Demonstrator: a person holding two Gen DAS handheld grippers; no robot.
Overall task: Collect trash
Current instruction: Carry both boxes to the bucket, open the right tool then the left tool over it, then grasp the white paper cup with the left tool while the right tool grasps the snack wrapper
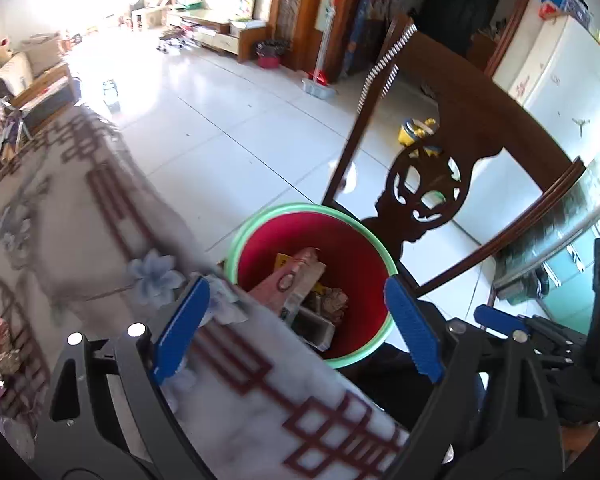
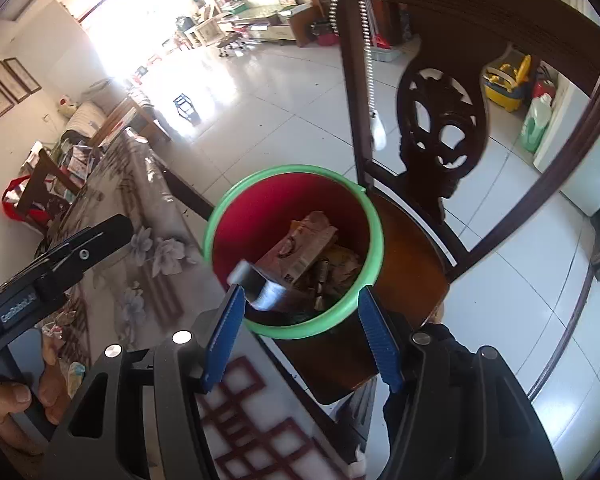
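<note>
The bin [image 2: 292, 254] mouth is open from above; cartons and wrappers [image 2: 304, 254] fill its lower part, leaving free room under the green rim. The right tool [image 2: 302, 334] hangs over the rim at 6 o'clock with a grey piece [image 2: 256, 284] just beside its left pad. At 9 o'clock the counter [image 2: 148, 272] edge stands close against the bin. From 12 to 3 o'clock the carved chair back [image 2: 440, 128] blocks entry. The bin stands on the chair seat [image 2: 412, 264]. Open floor [image 1: 228, 120] lies beyond at 11 o'clock
</note>
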